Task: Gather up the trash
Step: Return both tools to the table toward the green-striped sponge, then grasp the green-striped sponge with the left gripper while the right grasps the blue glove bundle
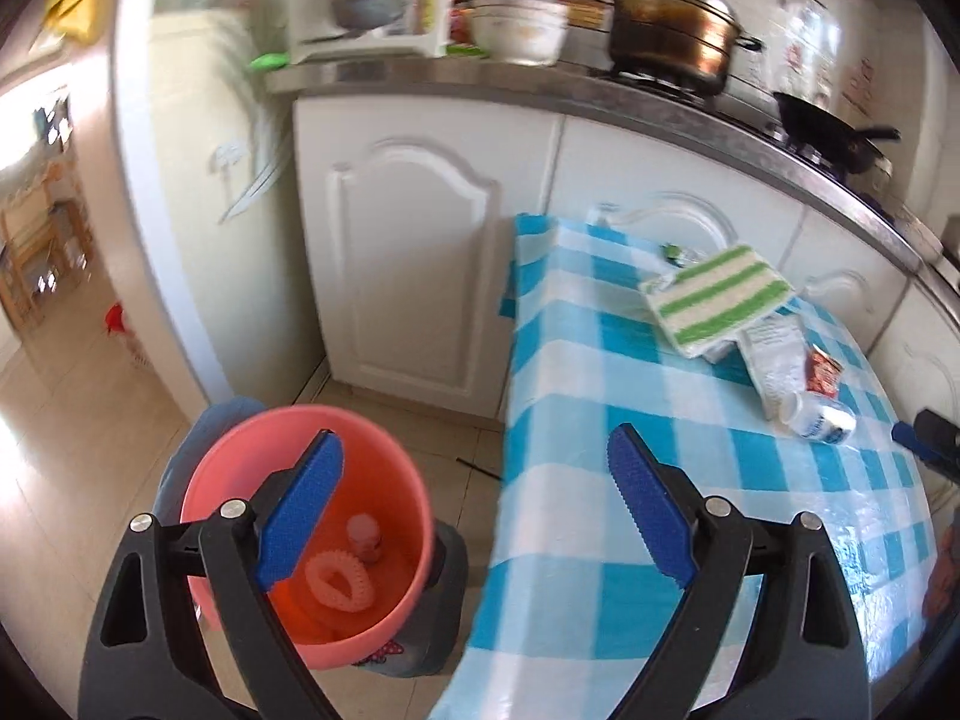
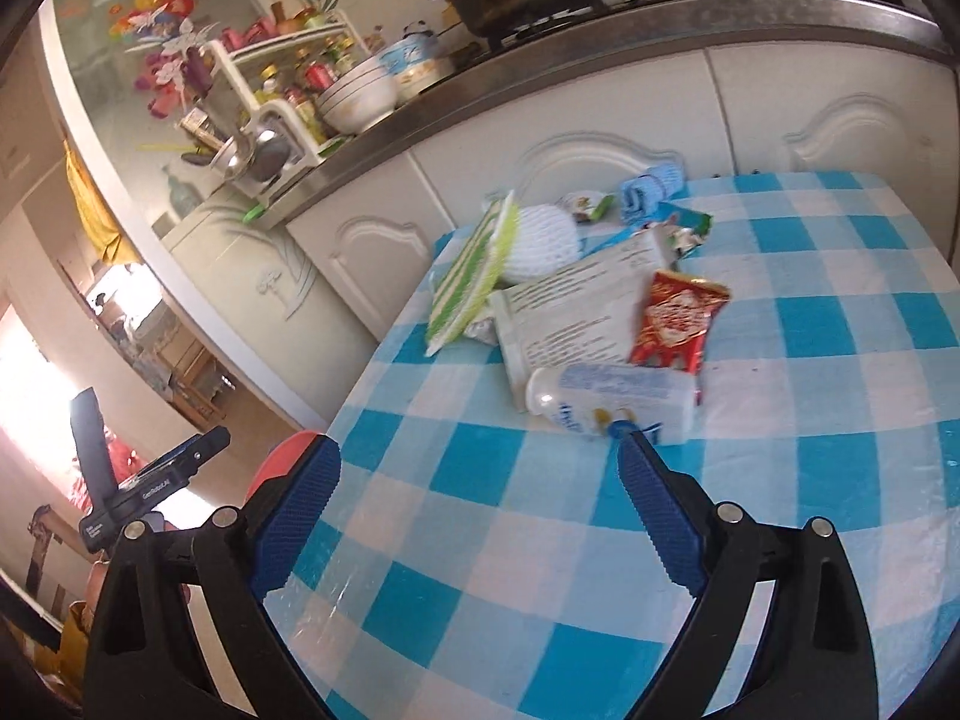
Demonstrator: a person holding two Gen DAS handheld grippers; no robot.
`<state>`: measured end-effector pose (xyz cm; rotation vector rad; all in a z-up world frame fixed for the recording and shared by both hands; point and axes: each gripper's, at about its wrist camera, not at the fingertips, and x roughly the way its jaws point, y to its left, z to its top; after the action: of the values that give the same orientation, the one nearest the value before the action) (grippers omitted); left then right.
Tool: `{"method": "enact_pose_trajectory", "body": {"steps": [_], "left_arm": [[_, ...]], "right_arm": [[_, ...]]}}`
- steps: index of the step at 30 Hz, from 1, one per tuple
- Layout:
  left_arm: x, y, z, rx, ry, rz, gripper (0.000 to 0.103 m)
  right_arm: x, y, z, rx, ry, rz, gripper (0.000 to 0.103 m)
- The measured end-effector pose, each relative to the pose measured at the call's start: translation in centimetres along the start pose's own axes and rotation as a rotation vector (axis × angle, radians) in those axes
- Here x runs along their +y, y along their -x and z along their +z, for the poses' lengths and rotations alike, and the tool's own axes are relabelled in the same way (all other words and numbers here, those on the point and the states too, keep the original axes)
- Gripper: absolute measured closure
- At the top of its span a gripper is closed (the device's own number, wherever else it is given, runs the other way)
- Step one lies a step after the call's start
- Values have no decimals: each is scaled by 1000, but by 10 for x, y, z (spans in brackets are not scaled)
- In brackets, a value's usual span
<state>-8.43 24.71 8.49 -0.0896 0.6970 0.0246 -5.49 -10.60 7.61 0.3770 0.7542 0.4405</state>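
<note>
The white bottle (image 2: 612,408) lies on its side on the checked table (image 2: 480,540), long axis running across the right wrist view, cap end pointing left, touching the red wrapper (image 2: 675,321). The right gripper (image 2: 474,462) hangs released and empty just short of it. The left gripper (image 1: 474,450) is spread wide, empty, above the pink bucket (image 1: 384,438).

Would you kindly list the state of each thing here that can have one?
left gripper: open, empty
right gripper: open, empty
pink bucket: upright, holds a small bottle and a ring
white bottle: lying on its side
red packet: lying on the table
striped cloth: propped on the pile
pot: lidded
</note>
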Motion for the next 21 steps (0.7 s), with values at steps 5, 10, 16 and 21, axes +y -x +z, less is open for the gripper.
{"method": "enact_pose_trajectory", "body": {"steps": [5,10,16,21], "left_arm": [[-62,-5,12,-20,-247,-77,13],[-120,-27,22,-24,-489,-185,13],[-169,-70,43,-16,-685,-278,13],[-189,-107,66,-4,-782,-331,13]], "right_arm": [[-52,22,23,-43,-92,-18,10],[-91,26,48,-53,-166,-2,10],[-122,4,79,-8,-227,34,10],[-134,-25,100,43,-241,51,10]]}}
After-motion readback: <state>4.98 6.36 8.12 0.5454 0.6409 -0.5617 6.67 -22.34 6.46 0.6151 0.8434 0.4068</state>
